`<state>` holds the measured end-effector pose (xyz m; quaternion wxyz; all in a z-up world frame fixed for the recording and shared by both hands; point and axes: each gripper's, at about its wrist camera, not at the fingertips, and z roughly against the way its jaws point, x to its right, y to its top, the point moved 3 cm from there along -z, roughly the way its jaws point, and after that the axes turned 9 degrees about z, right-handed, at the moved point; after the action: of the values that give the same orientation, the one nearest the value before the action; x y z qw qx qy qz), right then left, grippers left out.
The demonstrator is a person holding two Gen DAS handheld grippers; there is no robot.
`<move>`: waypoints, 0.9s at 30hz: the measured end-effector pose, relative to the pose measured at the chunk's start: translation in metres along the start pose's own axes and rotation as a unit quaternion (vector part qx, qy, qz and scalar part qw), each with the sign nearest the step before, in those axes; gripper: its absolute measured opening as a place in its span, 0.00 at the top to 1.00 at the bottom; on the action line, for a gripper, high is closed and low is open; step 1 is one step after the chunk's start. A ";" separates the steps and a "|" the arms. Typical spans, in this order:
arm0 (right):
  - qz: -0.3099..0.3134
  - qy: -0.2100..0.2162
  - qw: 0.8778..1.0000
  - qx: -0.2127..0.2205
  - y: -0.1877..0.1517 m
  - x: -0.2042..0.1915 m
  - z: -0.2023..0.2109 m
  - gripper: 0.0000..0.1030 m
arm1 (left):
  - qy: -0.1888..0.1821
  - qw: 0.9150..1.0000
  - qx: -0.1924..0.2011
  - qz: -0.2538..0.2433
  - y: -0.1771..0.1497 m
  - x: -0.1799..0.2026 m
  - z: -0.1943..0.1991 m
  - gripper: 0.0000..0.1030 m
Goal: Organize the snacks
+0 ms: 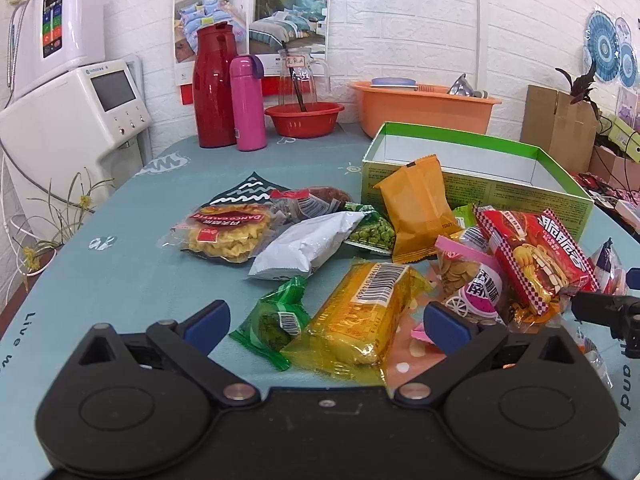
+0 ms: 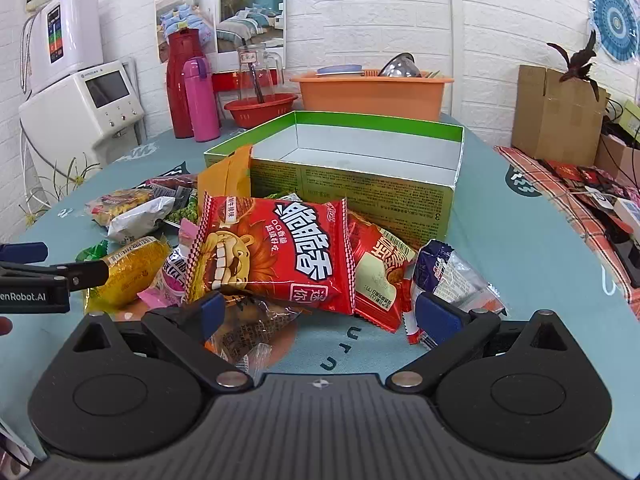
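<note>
Where orange packet [image 2: 224,178] overlaps: box [image 2: 360,188] corner.

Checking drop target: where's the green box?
Both views: green box sits open behind the snack pile, in front of the orange tub.

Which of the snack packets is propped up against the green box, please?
The plain orange packet leans on the green box; the others lie on the table.

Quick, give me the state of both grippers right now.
Left gripper: jaws open, holding nothing, hovering over the yellow snack pack.
Right gripper: jaws open, holding nothing, in front of the red snack bag.
</note>
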<state>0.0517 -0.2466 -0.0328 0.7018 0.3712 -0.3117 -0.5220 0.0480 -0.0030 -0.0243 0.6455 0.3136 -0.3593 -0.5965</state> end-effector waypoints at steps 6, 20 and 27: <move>0.000 -0.003 1.000 -0.005 -0.001 0.000 -0.002 0.00 | -0.006 1.000 -0.002 -0.005 0.000 0.004 0.000 0.00; -0.005 -0.004 1.000 -0.006 -0.001 0.000 -0.002 0.00 | -0.016 1.000 -0.004 -0.005 0.002 0.007 0.002 0.00; -0.003 -0.005 1.000 -0.006 -0.001 0.000 -0.001 0.00 | -0.022 1.000 -0.002 -0.008 0.002 0.010 0.004 0.00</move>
<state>0.0521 -0.2467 -0.0345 0.7007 0.3652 -0.3110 -0.5281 0.0464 -0.0122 -0.0196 0.6331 0.3022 -0.3696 -0.6093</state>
